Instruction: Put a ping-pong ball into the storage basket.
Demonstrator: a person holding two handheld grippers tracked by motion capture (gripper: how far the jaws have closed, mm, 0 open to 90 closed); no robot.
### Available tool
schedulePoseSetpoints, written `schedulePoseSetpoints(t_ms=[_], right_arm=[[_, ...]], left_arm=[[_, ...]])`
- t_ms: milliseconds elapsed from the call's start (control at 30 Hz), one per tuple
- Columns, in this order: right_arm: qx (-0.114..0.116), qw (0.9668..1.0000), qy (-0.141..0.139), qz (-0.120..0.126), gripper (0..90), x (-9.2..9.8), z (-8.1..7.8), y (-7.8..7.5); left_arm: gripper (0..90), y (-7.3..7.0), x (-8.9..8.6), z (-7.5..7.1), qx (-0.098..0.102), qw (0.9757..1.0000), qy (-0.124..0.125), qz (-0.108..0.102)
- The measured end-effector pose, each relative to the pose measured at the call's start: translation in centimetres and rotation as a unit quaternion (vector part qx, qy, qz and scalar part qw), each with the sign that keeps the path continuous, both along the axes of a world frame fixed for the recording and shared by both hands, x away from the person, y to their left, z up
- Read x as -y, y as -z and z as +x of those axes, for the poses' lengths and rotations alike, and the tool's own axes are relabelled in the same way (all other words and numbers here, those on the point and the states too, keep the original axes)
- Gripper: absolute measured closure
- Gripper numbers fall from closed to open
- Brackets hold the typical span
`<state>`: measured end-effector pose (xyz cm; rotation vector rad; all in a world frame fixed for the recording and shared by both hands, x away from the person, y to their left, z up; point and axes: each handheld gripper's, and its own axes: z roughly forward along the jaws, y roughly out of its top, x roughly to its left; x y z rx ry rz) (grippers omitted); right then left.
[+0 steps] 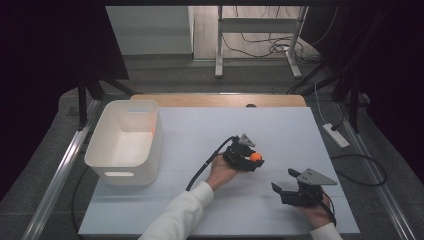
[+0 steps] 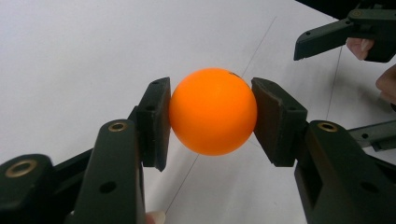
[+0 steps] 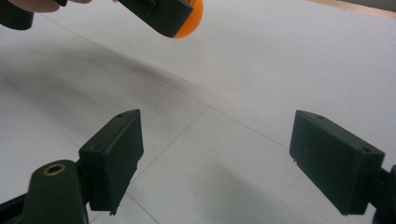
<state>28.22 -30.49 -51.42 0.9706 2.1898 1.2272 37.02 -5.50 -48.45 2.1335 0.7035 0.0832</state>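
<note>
We look down on a worktop (image 1: 280, 130) covered by a pale grey-white sheet with faint thin lines across it; a strip of bare wood shows along its far edge. Beyond that edge lie a grey floor, the legs of a metal frame and a tangle of cables, with dark curtains at both sides. A white plastic bin (image 1: 125, 141) with a slot handle stands on the sheet, well away from the left hand-held gripper, out past the back of the hand that carries it.

The left hand-held gripper (image 1: 254, 159) is clamped on an orange ball (image 1: 256, 156). In the left gripper view both pads press the ball's (image 2: 213, 111) opposite sides at about its widest part, and the ball sits right at the tips of the jaws, raised clear of the sheet. The hand in a white sleeve (image 1: 180, 215) grips the body from behind, and a black cable trails back from it.

The right hand-held gripper (image 1: 284, 181) rests low near the worktop's near edge, just beside the left one and apart from it. Its jaws stand wide with nothing between them, bare sheet showing through the gap in the right gripper view.

The ball is smooth, round, matt, evenly bright orange, with a tiny dark mark near its top. From the right hand-held gripper it (image 3: 192, 18) shows ahead and up to the left, partly hidden behind a black jaw.
</note>
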Motion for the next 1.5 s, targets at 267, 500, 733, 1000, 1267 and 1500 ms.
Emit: schedulePoseSetpoints(t_ms=[267, 500, 733, 1000, 1267, 1500], right_arm=[[-0.001, 1.0, -0.001, -0.001, 17.5, 0.0, 0.0, 0.0], [0.0, 1.0, 0.0, -0.002, 17.5, 0.0, 0.0, 0.0], [0.0, 1.0, -0.001, -0.004, 17.5, 0.0, 0.0, 0.0], [0.001, 1.0, -0.002, -0.004, 17.6, -0.1, 0.0, 0.1], [0.001, 1.0, -0.001, -0.005, 17.6, -0.1, 0.0, 0.1], [0.002, 1.0, -0.001, -0.006, 17.7, -0.1, 0.0, 0.1]], left_arm=[[50.5, -0.8, -0.8, -0.2, 0.007, 0.9999, 0.001, -0.01], [50.5, -1.4, -1.4, -0.5, 0.012, 0.9997, 0.0, -0.02], [50.5, -2.0, -2.2, -0.9, 0.019, 0.9994, -0.001, -0.029], [50.5, -2.3, -3.0, -1.1, 0.025, 0.9991, -0.003, -0.035], [50.5, -2.6, -3.6, -1.2, 0.028, 0.9989, -0.007, -0.038], [50.5, -2.8, -4.1, -1.4, 0.031, 0.9985, -0.014, -0.044]])
